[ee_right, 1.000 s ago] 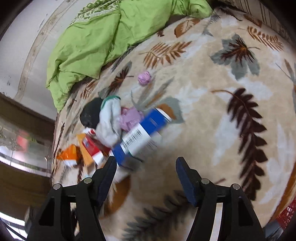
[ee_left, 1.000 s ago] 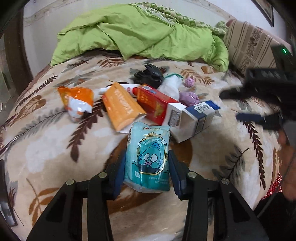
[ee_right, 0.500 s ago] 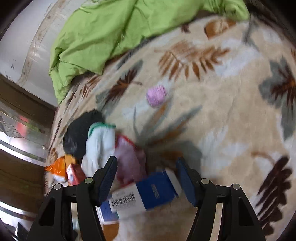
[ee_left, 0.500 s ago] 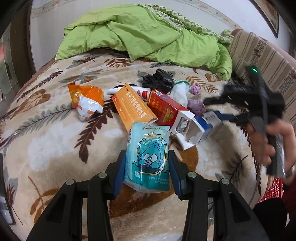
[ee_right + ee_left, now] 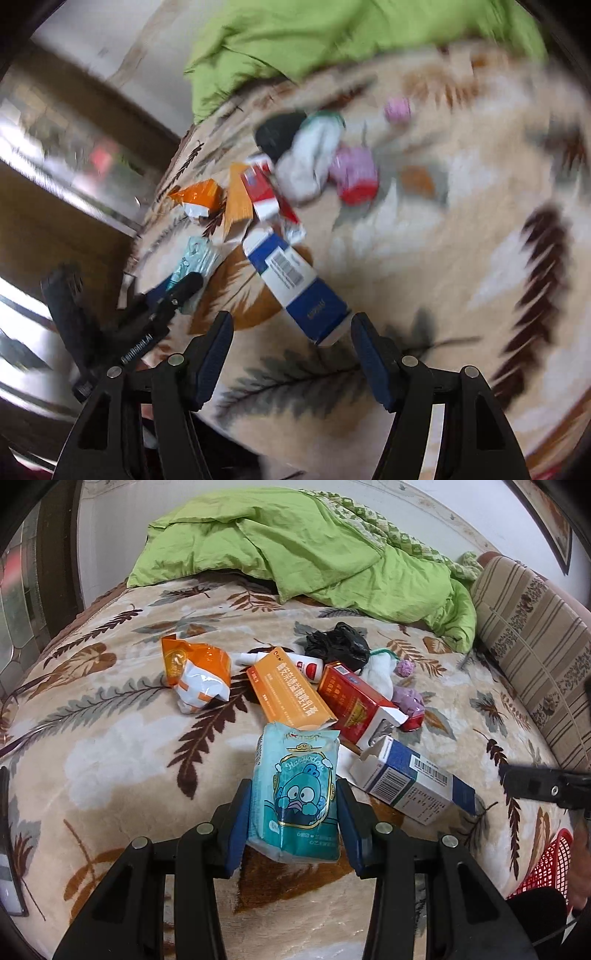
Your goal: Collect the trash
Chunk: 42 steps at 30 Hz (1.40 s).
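Left wrist: left gripper (image 5: 293,805) pinching teal tissue pack (image 5: 295,794), ready to bin | right gripper (image 5: 291,354) spread, blue box (image 5: 295,284) just ahead between fingers, likely next | red basket (image 5: 546,864) right of left gripper

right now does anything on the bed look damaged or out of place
Yes: the blue and white box and the red box lie with end flaps torn open, and the orange snack bag is ripped and crumpled. All of it is litter scattered on the blanket.

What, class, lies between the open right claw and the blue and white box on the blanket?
Nothing visible: the right claw is open, and only bare blanket separates its fingers from the near end of the blue and white box.
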Available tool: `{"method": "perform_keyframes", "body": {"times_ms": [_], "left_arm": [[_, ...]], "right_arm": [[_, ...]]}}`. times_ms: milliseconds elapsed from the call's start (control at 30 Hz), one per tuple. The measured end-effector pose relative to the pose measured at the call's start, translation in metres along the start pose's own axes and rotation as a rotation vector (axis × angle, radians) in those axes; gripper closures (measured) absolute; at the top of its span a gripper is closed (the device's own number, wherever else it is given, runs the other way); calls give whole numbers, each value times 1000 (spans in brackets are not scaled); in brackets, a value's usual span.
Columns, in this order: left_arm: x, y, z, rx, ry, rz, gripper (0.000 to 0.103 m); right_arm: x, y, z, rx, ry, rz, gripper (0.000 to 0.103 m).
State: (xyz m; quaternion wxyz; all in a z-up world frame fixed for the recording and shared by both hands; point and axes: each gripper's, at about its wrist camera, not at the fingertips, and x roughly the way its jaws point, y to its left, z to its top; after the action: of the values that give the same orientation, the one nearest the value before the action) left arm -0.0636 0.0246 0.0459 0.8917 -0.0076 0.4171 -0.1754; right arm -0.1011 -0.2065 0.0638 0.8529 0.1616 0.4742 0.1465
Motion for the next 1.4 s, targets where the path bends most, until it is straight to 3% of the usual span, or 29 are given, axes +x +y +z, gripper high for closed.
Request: {"method": "perform_keyframes", "body": {"times_ms": [133, 300, 400, 433, 533, 833, 1067, 1400], "left_arm": [[-1, 1, 0, -1, -3, 11, 61], [-6, 8, -2, -19, -6, 16, 61], [-7, 8, -3, -9, -3, 17, 61], [-7, 7, -2, -4, -4, 17, 61], [-7, 5, -2, -6, -6, 7, 61], [-7, -17, -3, 38, -14, -10, 61], [-3, -38, -3, 66, -21, -19, 61], [-3, -68, -8, 149, -54, 7, 60]], "right_arm": [[18, 24, 15, -176, -5, -61, 30], [68, 33, 23, -269, 65, -131, 30], [80, 35, 17, -280, 88, -118, 30], [81, 36, 14, -282, 92, -112, 33], [84, 40, 3, -302, 104, -148, 64], [33, 32, -24, -95, -51, -108, 67], [-6, 28, -30, -42, -206, -178, 67], [-13, 16, -30, 6, -228, -182, 67]]}}
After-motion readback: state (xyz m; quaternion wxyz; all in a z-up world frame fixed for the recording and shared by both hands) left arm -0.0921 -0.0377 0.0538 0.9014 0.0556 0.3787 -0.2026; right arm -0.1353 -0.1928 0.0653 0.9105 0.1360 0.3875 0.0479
